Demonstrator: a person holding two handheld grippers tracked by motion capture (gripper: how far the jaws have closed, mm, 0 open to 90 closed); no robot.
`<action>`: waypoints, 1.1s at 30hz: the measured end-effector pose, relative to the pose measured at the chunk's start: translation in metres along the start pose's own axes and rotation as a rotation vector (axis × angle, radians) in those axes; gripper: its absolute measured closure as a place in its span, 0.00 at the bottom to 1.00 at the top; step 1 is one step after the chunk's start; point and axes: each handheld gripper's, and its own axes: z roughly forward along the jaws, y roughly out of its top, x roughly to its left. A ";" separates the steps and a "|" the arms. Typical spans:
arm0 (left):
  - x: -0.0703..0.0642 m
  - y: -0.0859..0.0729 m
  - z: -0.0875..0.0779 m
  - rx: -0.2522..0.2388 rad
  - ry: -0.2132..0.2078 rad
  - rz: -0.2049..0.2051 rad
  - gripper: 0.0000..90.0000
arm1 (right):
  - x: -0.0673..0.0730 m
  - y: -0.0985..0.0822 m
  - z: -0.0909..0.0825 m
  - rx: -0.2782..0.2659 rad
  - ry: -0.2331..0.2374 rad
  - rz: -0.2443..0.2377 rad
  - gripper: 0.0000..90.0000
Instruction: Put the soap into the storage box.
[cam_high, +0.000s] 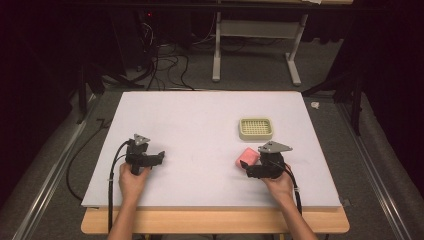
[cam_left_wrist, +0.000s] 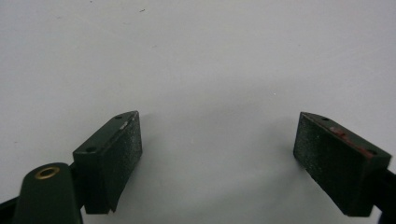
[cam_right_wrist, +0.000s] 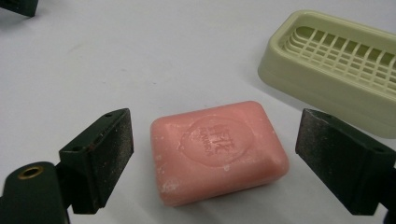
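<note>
A pink bar of soap (cam_right_wrist: 217, 151) lies flat on the white table (cam_high: 200, 130), stamped face up. My right gripper (cam_right_wrist: 215, 154) is open, one jaw on each side of the soap, neither touching it. From above, the soap (cam_high: 247, 157) sits just left of the right gripper (cam_high: 250, 169). A pale green soap dish (cam_high: 255, 128) with a slotted grid stands a little beyond; in the right gripper view the dish (cam_right_wrist: 336, 70) is at the upper right. My left gripper (cam_high: 159, 156) is open over bare table at the left, and nothing lies between its jaws (cam_left_wrist: 217, 154).
The white table top rests on a wooden board (cam_high: 215, 221) at the near edge. Beyond the far edge are a grey floor, cables (cam_high: 165, 65) and the legs of a white stand (cam_high: 255, 50).
</note>
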 end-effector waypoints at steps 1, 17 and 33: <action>0.000 0.000 0.000 0.000 0.000 0.000 0.18 | 0.000 0.000 0.001 0.007 0.002 0.003 0.13; 0.000 0.000 0.000 0.000 0.000 0.000 0.18 | -0.001 0.006 0.021 0.078 -0.005 -0.048 0.13; 0.000 0.000 0.000 0.000 0.000 0.000 0.18 | -0.004 0.002 0.031 0.116 0.025 -0.029 0.12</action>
